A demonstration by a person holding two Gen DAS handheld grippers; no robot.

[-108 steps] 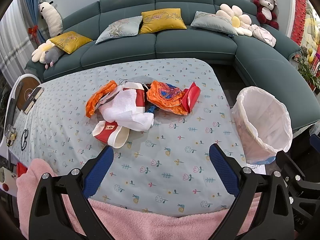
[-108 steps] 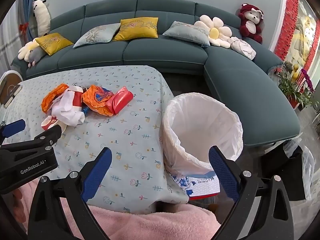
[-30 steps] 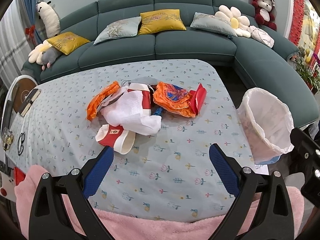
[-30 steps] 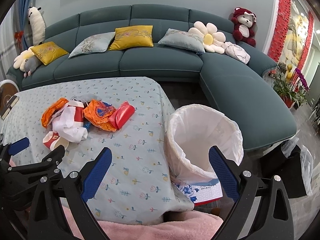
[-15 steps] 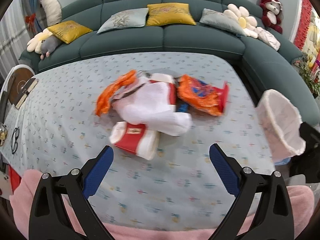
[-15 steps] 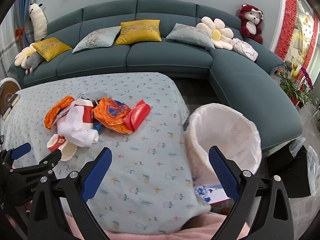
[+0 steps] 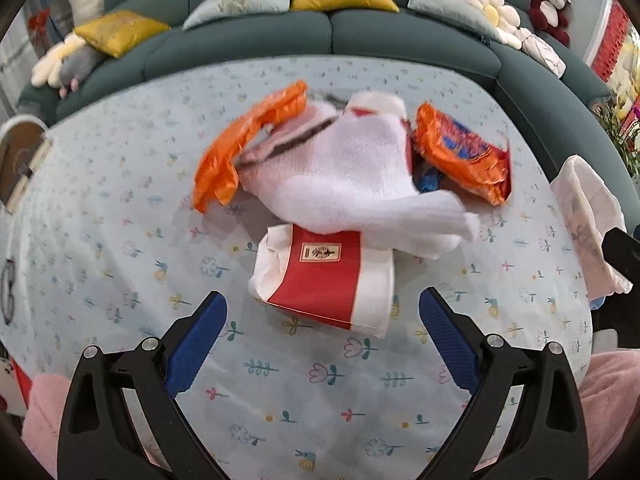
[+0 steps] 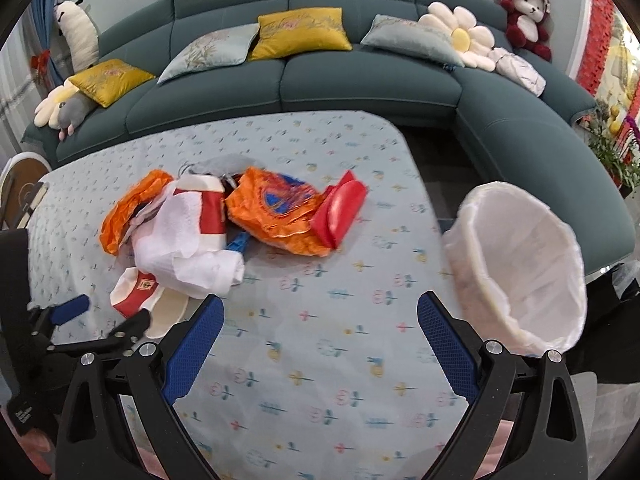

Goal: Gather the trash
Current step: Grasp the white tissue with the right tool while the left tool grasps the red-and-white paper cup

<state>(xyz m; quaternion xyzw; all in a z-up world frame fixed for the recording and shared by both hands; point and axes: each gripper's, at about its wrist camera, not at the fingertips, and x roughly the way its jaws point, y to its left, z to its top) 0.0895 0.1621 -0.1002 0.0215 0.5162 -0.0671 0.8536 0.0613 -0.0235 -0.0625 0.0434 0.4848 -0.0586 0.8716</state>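
Left gripper (image 7: 322, 322) open, empty, just short of the crushed red-and-white paper cup (image 7: 324, 280) on the floral-cloth worktop (image 7: 120, 240). Behind the cup, left to right: orange plastic wrapper (image 7: 244, 140), white paper towel (image 7: 360, 184), orange-blue snack bag (image 7: 460, 152). Right gripper (image 8: 320, 328) open, empty, over bare cloth. White-lined trash bin (image 8: 524, 264) just off the worktop's right edge.

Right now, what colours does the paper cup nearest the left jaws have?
The paper cup is red with white ends and a small gold label, clearest in the left wrist view.
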